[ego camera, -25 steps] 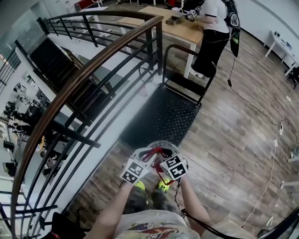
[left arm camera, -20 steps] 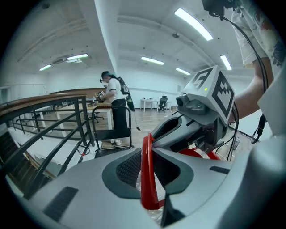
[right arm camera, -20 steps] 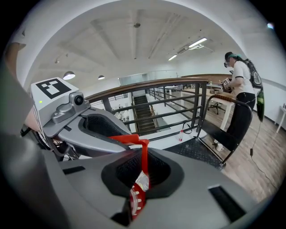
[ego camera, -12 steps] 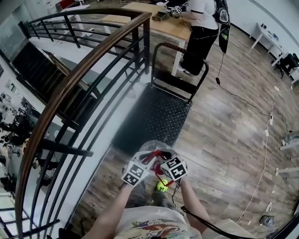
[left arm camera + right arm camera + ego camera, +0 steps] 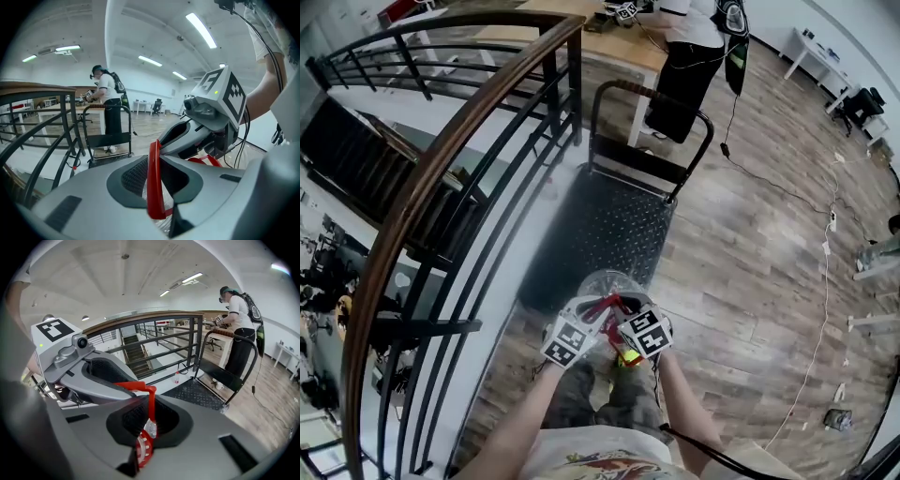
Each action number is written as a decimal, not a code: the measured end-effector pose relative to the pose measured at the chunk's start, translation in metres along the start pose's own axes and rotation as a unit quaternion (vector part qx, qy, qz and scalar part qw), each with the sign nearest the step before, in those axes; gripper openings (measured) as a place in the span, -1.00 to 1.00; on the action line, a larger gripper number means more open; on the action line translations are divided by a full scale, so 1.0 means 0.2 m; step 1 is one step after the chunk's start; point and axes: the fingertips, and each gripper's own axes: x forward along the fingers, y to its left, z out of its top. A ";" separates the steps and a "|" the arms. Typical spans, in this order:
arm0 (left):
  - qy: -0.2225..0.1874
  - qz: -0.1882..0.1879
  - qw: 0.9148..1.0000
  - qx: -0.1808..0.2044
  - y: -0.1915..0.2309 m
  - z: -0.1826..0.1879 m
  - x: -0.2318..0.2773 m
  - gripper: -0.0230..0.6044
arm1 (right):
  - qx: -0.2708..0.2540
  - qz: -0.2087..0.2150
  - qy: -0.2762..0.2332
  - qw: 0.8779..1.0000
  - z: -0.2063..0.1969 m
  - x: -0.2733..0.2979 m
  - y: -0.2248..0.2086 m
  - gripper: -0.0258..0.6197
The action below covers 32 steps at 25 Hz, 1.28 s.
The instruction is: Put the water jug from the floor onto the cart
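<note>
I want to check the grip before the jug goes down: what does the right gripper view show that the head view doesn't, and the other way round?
Only the right gripper view: the right gripper seen close, its jaws closed on the red handle; the ceiling lights.
Only the head view: the jug and its clear body by the cart's near end, the wearer's legs, floor cables.
Both: the cart, railing, left gripper and another person.
</note>
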 end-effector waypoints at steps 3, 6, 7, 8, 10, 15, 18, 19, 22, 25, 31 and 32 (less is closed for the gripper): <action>0.000 0.004 1.000 -0.004 0.10 -0.03 0.06 -0.74 | 0.002 0.007 -0.001 1.000 0.01 0.11 -0.06 -0.85; 0.004 0.012 1.000 -0.010 0.21 -0.06 0.15 -0.74 | 0.004 0.014 -0.001 1.000 0.02 0.23 -0.14 -0.85; 0.005 0.015 1.000 -0.011 0.24 -0.07 0.18 -0.74 | 0.005 0.016 -0.002 1.000 0.02 0.26 -0.18 -0.85; 0.007 0.019 1.000 -0.010 0.27 -0.08 0.22 -0.75 | 0.007 0.019 -0.003 1.000 0.02 0.30 -0.21 -0.85; 0.010 0.030 0.999 -0.010 0.34 -0.09 0.28 -0.74 | 0.009 0.028 -0.004 1.000 0.03 0.37 -0.27 -0.85; 0.010 0.049 0.999 -0.017 0.54 -0.12 0.40 -0.74 | 0.005 0.045 -0.008 0.999 0.07 0.56 -0.40 -0.85; 0.008 0.053 0.998 -0.033 0.61 -0.16 0.47 -0.74 | -0.003 0.057 0.002 0.998 0.06 0.65 -0.46 -0.85; 0.008 0.056 0.998 -0.036 0.63 -0.16 0.49 -0.74 | -0.005 0.060 0.003 0.998 0.06 0.67 -0.48 -0.85; 0.008 0.062 0.997 -0.035 0.71 -0.17 0.56 -0.74 | -0.006 0.063 0.000 0.998 0.08 0.74 -0.55 -0.85; 0.007 0.066 0.997 -0.036 0.79 -0.17 0.64 -0.74 | 0.000 0.067 -0.003 0.998 0.09 0.82 -0.63 -0.85; 0.009 0.065 0.997 -0.030 0.94 -0.21 0.77 -0.74 | 0.001 0.061 -0.006 0.998 0.10 0.98 -0.76 -0.85; 0.010 0.065 0.997 -0.030 0.96 -0.21 0.78 -0.74 | 0.002 0.060 -0.006 0.998 0.10 1.00 -0.77 -0.85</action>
